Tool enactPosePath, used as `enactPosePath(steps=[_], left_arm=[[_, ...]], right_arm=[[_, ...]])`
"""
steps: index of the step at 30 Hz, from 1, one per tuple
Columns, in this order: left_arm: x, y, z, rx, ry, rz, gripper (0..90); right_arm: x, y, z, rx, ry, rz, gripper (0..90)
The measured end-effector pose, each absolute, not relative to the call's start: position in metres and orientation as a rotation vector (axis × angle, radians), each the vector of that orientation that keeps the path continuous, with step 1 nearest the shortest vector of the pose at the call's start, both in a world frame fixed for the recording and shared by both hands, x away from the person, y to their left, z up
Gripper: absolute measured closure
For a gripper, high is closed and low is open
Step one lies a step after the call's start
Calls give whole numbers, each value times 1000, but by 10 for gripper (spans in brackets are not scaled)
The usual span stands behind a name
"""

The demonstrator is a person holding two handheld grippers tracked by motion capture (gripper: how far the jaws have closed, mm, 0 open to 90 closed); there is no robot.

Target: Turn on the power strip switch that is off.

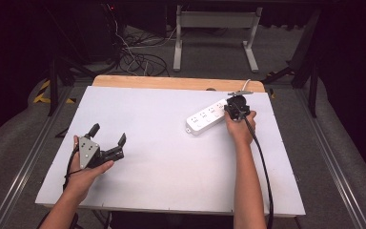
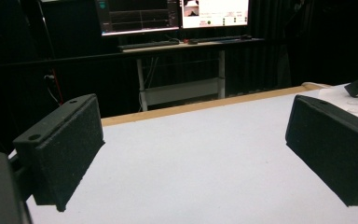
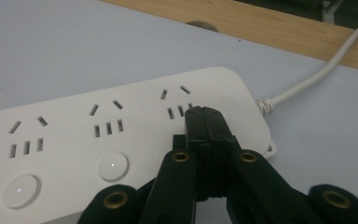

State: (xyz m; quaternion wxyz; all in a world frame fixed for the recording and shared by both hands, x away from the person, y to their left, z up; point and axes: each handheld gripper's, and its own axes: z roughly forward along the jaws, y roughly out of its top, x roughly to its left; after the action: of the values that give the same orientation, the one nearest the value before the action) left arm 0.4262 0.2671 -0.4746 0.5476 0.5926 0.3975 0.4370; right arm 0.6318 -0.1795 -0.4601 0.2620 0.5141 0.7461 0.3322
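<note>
The white table (image 1: 162,157) carries my power strip (image 1: 205,117) right of centre, long axis running lower left to upper right. My right gripper (image 1: 237,108) rests fully closed, empty, over its cord end; its own view reveals sockets, buttons and the cord (image 3: 307,84). My left gripper (image 1: 108,134), lower left, gapes wide, empty.

Left gripper (image 1: 108,134) jaws spread wide, right gripper (image 3: 205,113) — jaws closed

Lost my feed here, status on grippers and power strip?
Left gripper open, idle on table. Right gripper shut, tip over power strip, by its cord end. Nothing in the way.
</note>
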Motion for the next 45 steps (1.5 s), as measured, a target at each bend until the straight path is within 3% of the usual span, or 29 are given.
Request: enactPosePath(steps=[45], left_arm=[[427, 265, -474, 1401, 915, 1032, 57]], right_arm=[[631, -170, -460, 1426, 1982, 833, 900]])
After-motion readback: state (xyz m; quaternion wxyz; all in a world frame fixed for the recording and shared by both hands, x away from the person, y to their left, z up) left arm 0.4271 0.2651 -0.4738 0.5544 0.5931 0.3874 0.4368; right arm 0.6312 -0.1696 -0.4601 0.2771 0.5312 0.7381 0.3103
